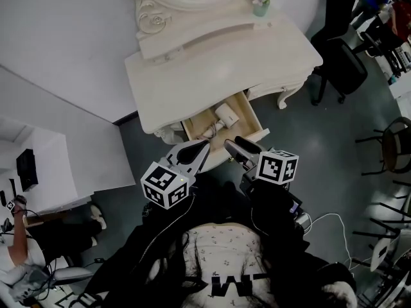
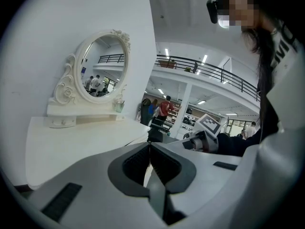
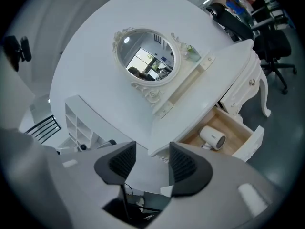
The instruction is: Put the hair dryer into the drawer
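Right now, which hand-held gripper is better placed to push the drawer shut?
Probably right: the right hand-held gripper faces the open drawer holding the hair dryer; the left hand-held gripper points across the tabletop.

The white hair dryer [image 1: 225, 113] lies on its side inside the drawer [image 3: 235, 127], close to the back. The drawer is pulled wide open. It is light brown wood inside, with a white front.

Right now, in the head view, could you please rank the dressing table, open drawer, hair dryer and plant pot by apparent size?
1. dressing table, largest.
2. open drawer.
3. hair dryer and plant pot look about alike, so I won't rank them.
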Motion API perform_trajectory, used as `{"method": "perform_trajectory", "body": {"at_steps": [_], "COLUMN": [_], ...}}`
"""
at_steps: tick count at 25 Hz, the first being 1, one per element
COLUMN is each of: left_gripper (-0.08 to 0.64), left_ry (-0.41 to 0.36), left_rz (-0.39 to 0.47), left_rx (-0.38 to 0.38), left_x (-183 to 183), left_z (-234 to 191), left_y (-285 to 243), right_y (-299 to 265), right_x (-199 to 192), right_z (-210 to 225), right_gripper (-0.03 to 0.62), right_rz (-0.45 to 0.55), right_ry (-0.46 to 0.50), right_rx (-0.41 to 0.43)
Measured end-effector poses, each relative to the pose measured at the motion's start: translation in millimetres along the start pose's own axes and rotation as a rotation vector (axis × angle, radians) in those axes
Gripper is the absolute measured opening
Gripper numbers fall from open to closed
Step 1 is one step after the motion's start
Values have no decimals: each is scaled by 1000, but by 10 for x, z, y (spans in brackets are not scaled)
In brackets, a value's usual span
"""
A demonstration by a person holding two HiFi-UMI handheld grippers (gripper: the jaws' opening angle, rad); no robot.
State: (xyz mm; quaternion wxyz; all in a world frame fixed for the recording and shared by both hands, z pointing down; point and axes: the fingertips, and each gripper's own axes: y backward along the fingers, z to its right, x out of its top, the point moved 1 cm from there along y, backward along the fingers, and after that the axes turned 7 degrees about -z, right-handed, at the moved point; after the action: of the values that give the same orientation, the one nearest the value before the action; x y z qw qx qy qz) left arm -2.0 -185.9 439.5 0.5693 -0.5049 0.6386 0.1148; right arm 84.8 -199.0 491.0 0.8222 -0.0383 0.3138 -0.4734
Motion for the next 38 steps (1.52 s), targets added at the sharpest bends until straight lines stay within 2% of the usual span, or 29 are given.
{"method": "perform_trajectory", "body": {"at_steps": [2,5,7,9,16,28,33,38], "left_gripper": [0,0,0,0,0,0,0,0], "left_ry": [3,15,28,43,87,82,90,101], "left_rz": [7,14,15,10,-19,-9,10,44], "left_rx": [12,34,54,73,123,155,183,211], "left_x": [-35,-107,-167,-243,-499,-598,-784,-1042], "left_z": [104,267,375,480,680,765,786,799], "left_y": [-6,-13,-12,-1,115,502,923,1460], "right_y": [91,224,310,385,491,346,227,153], "right_x": [-40,-117,-173,-226,-353,-699,-987,-1431], "right_z": [-22,-45,-55,-52,-13,-325,-606,-951], "right_gripper": [206,196,155,152,64,49,37,37], "right_rz": [-9,-32,-44,-50,-57,-114,-132,-146], "right_ry": [44,109,145,162,194,240,267,286], "right_rx": [-1,0,-1,-4,-15,26,39,52]}}
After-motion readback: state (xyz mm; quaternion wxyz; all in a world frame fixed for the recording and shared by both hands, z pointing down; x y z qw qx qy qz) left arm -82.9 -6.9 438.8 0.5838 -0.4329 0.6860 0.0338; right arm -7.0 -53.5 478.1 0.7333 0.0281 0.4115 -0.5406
